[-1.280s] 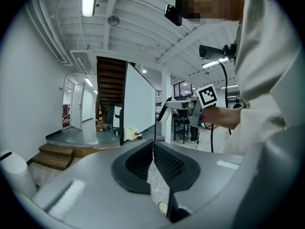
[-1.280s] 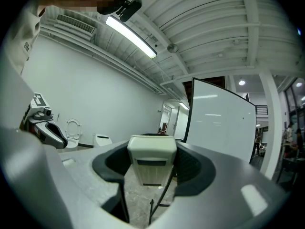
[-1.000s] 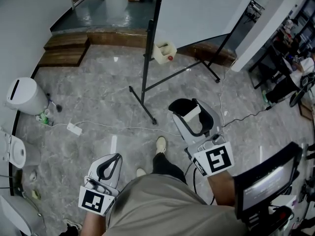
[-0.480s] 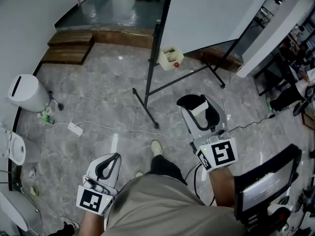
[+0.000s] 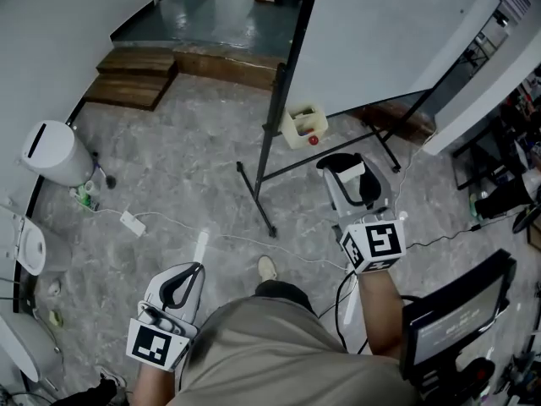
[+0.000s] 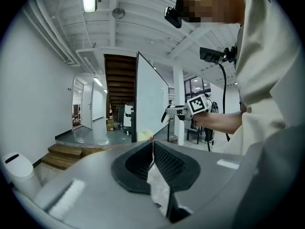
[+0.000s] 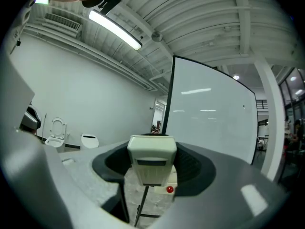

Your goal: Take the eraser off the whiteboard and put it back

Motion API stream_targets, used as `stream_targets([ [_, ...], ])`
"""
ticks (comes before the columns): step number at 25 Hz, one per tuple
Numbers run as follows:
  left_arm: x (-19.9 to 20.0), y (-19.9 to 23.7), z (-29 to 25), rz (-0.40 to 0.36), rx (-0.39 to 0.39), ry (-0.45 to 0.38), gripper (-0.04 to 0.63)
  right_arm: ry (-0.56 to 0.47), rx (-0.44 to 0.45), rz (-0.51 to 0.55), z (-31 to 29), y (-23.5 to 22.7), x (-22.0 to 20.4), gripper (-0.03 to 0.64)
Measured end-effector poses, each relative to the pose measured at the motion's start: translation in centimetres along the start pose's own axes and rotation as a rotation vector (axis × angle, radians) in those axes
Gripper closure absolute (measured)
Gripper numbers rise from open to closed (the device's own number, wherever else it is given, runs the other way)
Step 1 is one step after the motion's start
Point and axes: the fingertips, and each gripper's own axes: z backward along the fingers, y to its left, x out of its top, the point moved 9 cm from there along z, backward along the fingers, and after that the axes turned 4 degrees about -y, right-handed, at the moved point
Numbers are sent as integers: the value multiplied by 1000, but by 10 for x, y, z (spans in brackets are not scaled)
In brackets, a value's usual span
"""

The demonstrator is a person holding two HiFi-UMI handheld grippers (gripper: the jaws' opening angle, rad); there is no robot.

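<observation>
Facing the whiteboard (image 5: 380,41) on its stand (image 5: 269,155), ahead and a little to the right, and judging the step in hand as the return: bringing the eraser back to the board face. Aiming for bare white surface well inside the black frame, and meeting it square, flat face first, for seating the whole back at once rather than one corner. Minding the stand's feet and the cable (image 5: 211,233) on the floor while stepping in, and steering clear of the cream container (image 5: 306,127) by the stand's post. Carrying the load in the right tongs (image 5: 345,166), spread wide and clamped on the eraser (image 7: 151,162), sitting upright between the pads, in the air and well short of the board. Easing that grip only after feeling the eraser cling, probably by magnet, and risking a drop otherwise. Holding the left tongs (image 5: 183,279) closed on nothing, low at the left side, well apart from the board and out of the way
</observation>
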Motion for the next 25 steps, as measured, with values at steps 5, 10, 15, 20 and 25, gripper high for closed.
stream_targets([
  [5, 14, 7, -42, -3, 19, 22, 580, 29, 4, -16, -50, -41, -23, 354],
  [10, 19, 14, -80, 5, 37, 44, 580, 47, 16, -29, -92, -68, -48, 354],
  [15, 22, 24, -126, 8, 55, 74, 580, 79, 44, -47, -141, -95, -83, 354],
  [20, 26, 29, -152, 0, 75, 88, 580, 116, 56, -62, -171, -108, -115, 354],
  [25, 31, 25, -144, -9, 96, 96, 580, 133, 63, -71, -171, -101, -124, 354],
])
